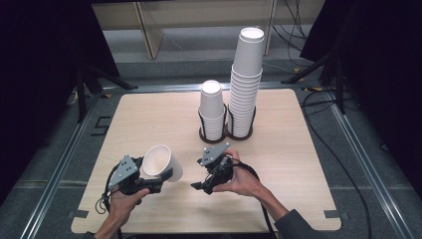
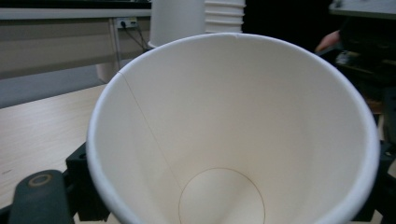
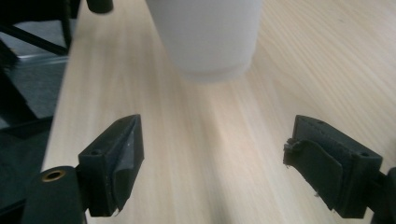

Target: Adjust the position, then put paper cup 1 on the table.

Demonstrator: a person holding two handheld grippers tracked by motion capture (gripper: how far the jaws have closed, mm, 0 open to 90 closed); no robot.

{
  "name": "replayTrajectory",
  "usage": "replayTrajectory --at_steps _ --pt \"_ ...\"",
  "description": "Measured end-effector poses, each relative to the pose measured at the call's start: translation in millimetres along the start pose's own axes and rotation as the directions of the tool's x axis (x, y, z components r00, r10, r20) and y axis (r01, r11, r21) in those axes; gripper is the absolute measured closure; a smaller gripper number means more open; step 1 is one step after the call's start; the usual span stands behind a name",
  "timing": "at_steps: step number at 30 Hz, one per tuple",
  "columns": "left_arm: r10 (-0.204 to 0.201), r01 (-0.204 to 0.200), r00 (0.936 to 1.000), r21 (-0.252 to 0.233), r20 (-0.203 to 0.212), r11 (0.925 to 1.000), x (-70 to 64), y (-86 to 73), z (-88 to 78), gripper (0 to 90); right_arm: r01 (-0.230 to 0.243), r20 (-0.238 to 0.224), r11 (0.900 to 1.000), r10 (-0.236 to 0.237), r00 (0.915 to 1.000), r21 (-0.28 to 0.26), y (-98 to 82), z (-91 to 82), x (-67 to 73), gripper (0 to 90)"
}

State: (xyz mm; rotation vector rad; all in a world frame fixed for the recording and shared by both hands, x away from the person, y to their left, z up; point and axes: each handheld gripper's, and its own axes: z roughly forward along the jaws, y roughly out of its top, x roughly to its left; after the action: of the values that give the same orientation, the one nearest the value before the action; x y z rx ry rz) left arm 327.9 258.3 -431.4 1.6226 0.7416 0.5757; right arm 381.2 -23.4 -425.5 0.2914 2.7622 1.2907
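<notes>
A white paper cup [image 1: 161, 162] lies tilted above the table's near left part, mouth toward the person. My left gripper [image 1: 152, 183] is shut on it near the rim. In the left gripper view I look straight into the cup [image 2: 233, 130], and the black jaws stand at its two sides. My right gripper [image 1: 201, 186] is open just to the right of the cup, pointing toward it. In the right gripper view the cup's base [image 3: 210, 42] is ahead of the spread fingers [image 3: 112, 163], with nothing between them.
A short stack of white cups [image 1: 212, 107] and a tall stack [image 1: 246, 84] stand in a black double holder [image 1: 226, 133] at the middle back of the wooden table [image 1: 278, 164]. Dark stands and cables flank the table.
</notes>
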Motion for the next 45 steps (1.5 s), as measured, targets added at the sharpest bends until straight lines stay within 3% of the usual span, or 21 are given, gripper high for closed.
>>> replayTrajectory --at_steps 2,6,14,25,34,38,45 --pt "0.004 -0.003 0.9994 0.026 -0.035 0.9997 3.7 -0.2 3.2 13.7 0.010 0.033 1.000 -0.011 0.9994 0.011 -4.5 -4.3 -1.2 19.1" --pt "0.042 -0.037 0.9960 0.066 -0.079 0.9971 13.3 -1.9 8.6 13.7 -0.023 0.101 1.000 0.021 0.9946 0.017 -15.5 -15.6 -2.2 19.9" --pt "0.018 -0.007 0.9905 0.083 -0.136 0.9965 39.9 1.5 24.2 13.6 -0.063 0.163 0.998 0.058 0.9849 0.023 -36.9 -32.5 -2.6 20.6" --pt "-0.007 0.022 0.9855 0.088 -0.169 0.9959 64.5 -2.4 37.5 13.5 -0.095 0.186 0.994 0.084 0.9790 0.051 -51.5 -36.7 -1.1 18.8" --pt "-0.019 0.042 0.9817 0.117 -0.190 0.9922 72.2 -6.6 46.8 13.4 -0.117 0.200 0.992 0.106 0.9740 0.047 -59.3 -40.9 0.8 17.8" --pt "-0.023 0.041 0.9816 0.095 -0.189 0.9946 76.4 -4.2 51.7 13.4 -0.124 0.202 0.991 0.114 0.9727 0.041 -62.5 -42.7 1.9 17.7" --pt "-0.025 0.048 0.9786 0.109 -0.204 0.9929 81.3 -4.9 59.0 13.2 -0.136 0.211 0.990 0.124 0.9695 0.047 -67.4 -45.3 1.6 17.1"
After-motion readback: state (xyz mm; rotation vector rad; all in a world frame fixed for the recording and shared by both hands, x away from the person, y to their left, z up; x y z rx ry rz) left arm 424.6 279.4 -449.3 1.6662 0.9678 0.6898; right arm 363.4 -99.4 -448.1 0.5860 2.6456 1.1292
